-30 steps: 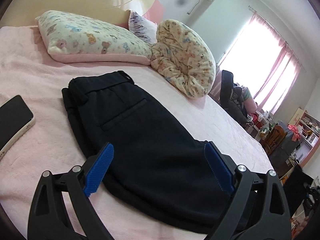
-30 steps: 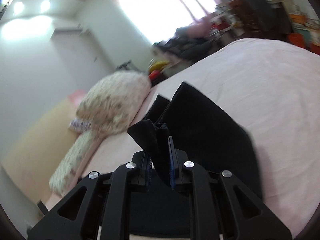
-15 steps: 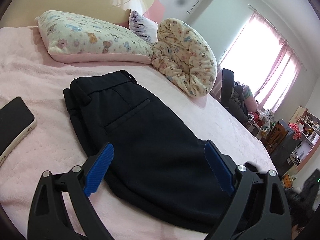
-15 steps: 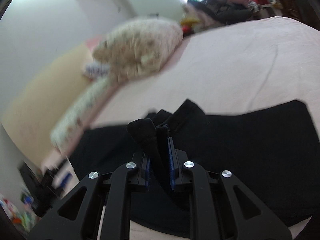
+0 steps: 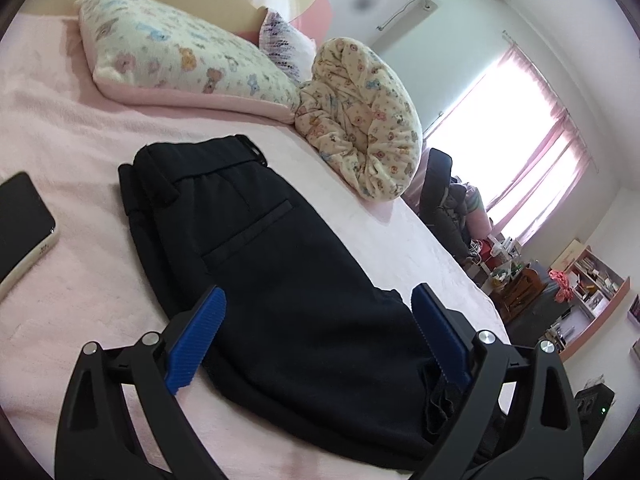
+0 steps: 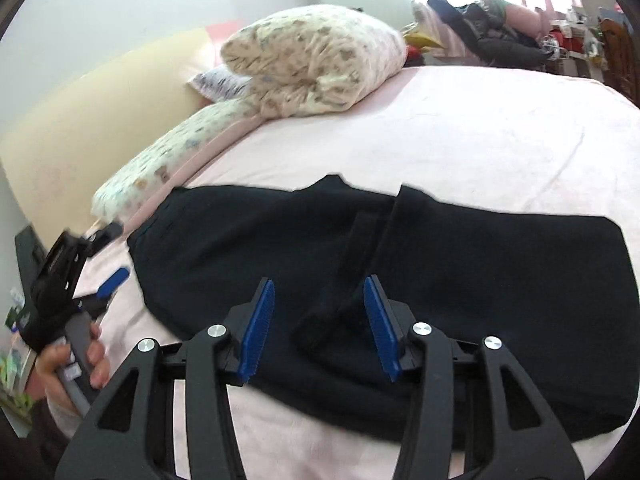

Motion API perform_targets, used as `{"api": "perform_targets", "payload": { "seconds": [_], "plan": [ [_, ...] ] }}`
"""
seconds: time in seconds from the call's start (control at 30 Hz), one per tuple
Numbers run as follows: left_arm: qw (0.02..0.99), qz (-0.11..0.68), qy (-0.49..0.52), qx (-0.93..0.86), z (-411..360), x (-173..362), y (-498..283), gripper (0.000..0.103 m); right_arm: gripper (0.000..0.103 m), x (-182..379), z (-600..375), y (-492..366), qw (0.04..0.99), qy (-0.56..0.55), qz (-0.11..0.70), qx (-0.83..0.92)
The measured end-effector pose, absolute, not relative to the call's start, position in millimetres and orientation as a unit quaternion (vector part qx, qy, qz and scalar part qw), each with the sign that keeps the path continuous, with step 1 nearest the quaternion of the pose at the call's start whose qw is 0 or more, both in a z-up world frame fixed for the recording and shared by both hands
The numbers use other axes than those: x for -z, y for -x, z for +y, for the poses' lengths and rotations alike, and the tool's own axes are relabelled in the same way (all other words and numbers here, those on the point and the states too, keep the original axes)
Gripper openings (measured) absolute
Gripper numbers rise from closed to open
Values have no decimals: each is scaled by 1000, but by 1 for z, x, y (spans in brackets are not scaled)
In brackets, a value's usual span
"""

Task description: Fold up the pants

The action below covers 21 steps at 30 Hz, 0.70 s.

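Right gripper (image 6: 319,326) has let go since half a second ago: its fingers, then clamped on a black fold, now stand apart with the fabric lying loose between them. Pants (image 6: 400,280) lie flat on the pink bed (image 6: 500,140), folded over, a raised ridge of cloth running up from between the blue pads (image 6: 256,332). Left gripper (image 5: 316,344) has barely shifted; fingers wide apart, holding nothing, poised over the near end of the pants (image 5: 280,280). Waistband end points toward the pillow (image 5: 180,60); back pocket slit faces up. Phone (image 5: 22,228) lies on the bed left of the pants, apart from them. Rolled quilt (image 5: 360,120) sits right of the pillow, beyond the pants. In the right wrist view, the left gripper (image 6: 108,284) shows at the pants' left edge, held by a hand (image 6: 68,364); pillow (image 6: 168,160) and quilt (image 6: 312,60) lie beyond the pants.
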<state>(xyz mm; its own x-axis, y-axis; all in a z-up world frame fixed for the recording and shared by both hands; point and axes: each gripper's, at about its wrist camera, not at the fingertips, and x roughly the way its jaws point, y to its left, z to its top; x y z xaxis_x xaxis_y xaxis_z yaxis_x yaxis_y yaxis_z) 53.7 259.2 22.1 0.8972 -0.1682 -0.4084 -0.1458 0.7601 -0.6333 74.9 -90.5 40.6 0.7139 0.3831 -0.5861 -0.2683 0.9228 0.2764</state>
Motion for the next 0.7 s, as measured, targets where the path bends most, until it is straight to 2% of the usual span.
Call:
{"api": "perform_targets", "payload": {
  "seconds": [0.17,0.2,0.23,0.27,0.33,0.4,0.57,0.63,0.7],
  "plan": [
    [903,238,357,2,263,-16,-57,94,46,-7,-74,-105,908,-22,400,-125],
    [903,239,357,3,263,-16,-57,94,43,1,-71,-107,906,-9,405,-120],
    [904,240,355,3,262,-16,-57,94,26,3,-70,-108,910,-2,400,-111],
    [904,241,353,4,262,-16,-58,94,22,4,-74,-108,911,-13,397,-105],
    [905,242,351,6,262,-16,-58,94,18,0,-100,-107,906,-101,394,-117],
    [905,242,351,7,261,-16,-58,94,16,-8,-117,-107,901,-157,379,-137],
    [902,242,357,10,262,-15,-60,94,13,-47,-112,-89,914,-162,320,-192],
    [903,244,355,11,262,-16,-60,94,13,-46,-100,-91,909,-142,333,-205],
    [902,244,356,15,263,-17,-59,94,13,-23,-86,-99,897,-104,384,-192]
  ]
}}
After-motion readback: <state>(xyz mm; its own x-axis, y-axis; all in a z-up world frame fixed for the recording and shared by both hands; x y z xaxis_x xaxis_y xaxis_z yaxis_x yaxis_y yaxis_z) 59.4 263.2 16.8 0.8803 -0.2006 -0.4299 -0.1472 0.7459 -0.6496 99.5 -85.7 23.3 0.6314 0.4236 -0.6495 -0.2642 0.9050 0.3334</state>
